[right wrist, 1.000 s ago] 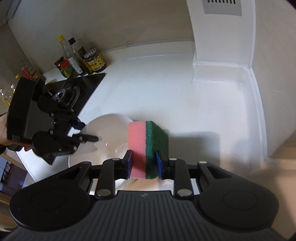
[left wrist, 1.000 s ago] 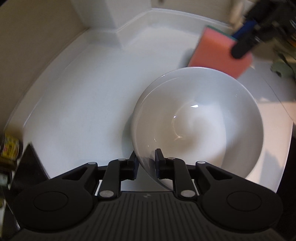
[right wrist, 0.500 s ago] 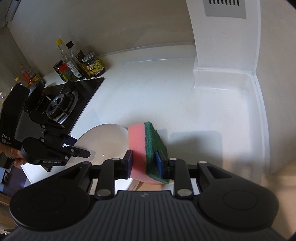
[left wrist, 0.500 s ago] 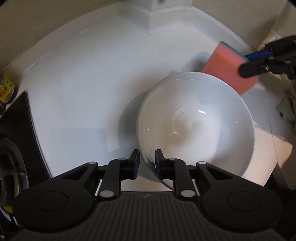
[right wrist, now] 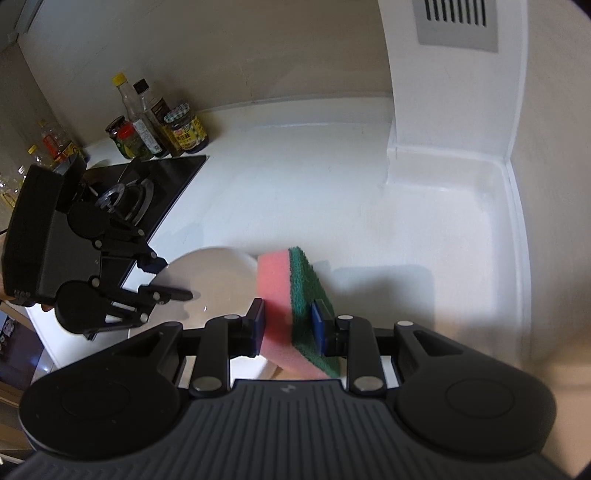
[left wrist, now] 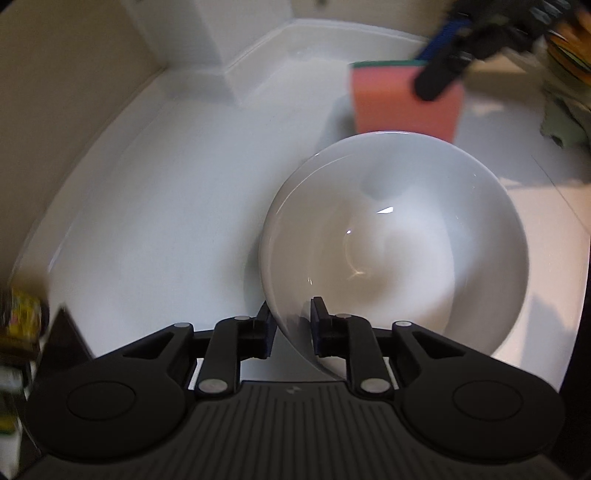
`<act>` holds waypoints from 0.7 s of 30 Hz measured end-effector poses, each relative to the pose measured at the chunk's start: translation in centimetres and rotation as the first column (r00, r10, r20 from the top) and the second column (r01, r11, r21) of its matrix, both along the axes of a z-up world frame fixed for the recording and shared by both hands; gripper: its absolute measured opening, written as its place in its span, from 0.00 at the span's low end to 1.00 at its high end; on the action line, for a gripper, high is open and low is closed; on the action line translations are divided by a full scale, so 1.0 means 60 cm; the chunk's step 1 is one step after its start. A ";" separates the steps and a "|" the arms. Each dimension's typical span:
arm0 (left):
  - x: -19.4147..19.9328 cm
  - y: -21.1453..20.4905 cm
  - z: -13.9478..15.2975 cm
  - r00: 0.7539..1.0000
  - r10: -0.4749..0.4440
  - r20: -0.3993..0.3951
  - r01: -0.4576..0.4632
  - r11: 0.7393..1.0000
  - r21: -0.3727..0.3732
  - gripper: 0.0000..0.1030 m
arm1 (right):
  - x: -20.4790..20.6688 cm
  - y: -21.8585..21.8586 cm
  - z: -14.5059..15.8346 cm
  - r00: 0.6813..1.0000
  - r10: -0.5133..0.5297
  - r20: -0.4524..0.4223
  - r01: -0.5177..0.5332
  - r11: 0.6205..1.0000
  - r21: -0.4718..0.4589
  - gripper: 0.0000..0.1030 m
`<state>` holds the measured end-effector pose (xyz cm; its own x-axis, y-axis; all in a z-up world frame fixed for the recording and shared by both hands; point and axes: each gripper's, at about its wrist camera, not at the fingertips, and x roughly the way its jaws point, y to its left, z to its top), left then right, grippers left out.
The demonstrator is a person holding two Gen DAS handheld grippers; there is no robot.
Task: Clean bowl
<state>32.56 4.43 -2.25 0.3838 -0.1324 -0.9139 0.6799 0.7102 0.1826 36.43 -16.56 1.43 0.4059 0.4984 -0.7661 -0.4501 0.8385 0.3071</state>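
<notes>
White bowl (left wrist: 399,243) is gripped at its near rim by the left gripper (left wrist: 290,326) above the white counter (left wrist: 166,221); pink-green sponge (right wrist: 295,306) is clamped by the right gripper (right wrist: 289,325) just beyond the bowl's far rim.

White countertop (right wrist: 332,192) with raised lip at back and right edge. Black gas stove (right wrist: 147,188) at left, burner grate (right wrist: 123,195) on it. Cluster of bottles and jars (right wrist: 159,125) behind stove against beige wall (right wrist: 240,48). White boxed column (right wrist: 454,92) in corner, grey vent grille (right wrist: 456,22) on its face.
</notes>
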 end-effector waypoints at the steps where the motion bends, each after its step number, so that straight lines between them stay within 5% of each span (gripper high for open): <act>1: 0.001 0.002 0.000 1.000 0.008 -0.001 -0.008 1.000 -0.005 0.22 | 0.004 0.002 0.001 1.000 0.001 0.003 -0.001 1.000 -0.001 0.22; 14: -0.001 0.029 0.014 0.985 0.175 -0.007 -0.175 0.983 -0.054 0.21 | -0.004 -0.006 -0.010 1.000 -0.011 -0.014 0.011 1.000 0.021 0.22; 21: -0.010 0.015 0.002 0.985 0.172 0.000 -0.172 0.984 -0.052 0.21 | -0.019 -0.012 -0.008 1.000 -0.012 -0.018 0.012 1.000 0.024 0.22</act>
<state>31.96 5.31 -2.11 0.4090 -0.1108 -0.9058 0.5459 0.8251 0.1455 35.28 -17.31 0.95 0.3987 0.5118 -0.7610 -0.4344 0.8362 0.3348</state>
